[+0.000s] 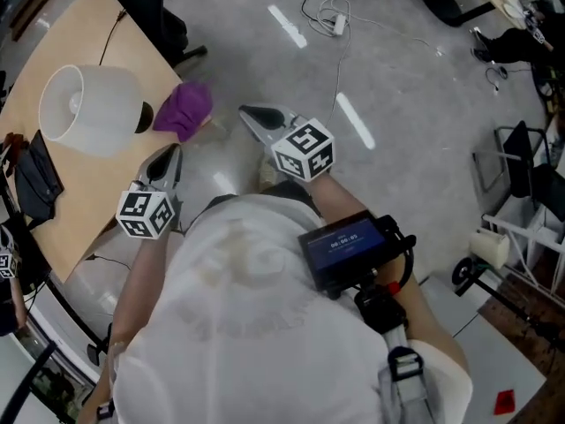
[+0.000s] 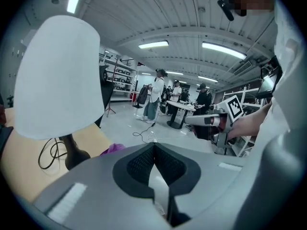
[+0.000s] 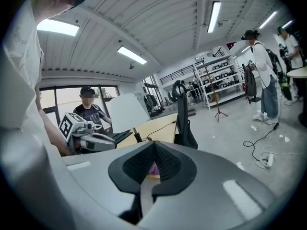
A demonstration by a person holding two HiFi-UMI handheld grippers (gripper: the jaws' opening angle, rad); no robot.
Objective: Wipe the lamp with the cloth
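wiping target, lamp [image 1: 88, 109]: white shade, dark base, upright on the tan table [image 1: 97, 197].
cloth [image 1: 184, 109]: purple, bunched, on the table just beside the lamp base, at the table's edge; neither gripper touches it.
left gripper [image 1: 169, 153]: jaws pressed together, nothing between them; near the lamp, apart from it.
right gripper [image 1: 250, 114]: jaws together, empty; over the floor, beyond the cloth from the lamp.
cord [image 2: 47, 151]: black, looped on the table at the lamp base.
floor cable [image 1: 335, 20]: well apart from the lamp.
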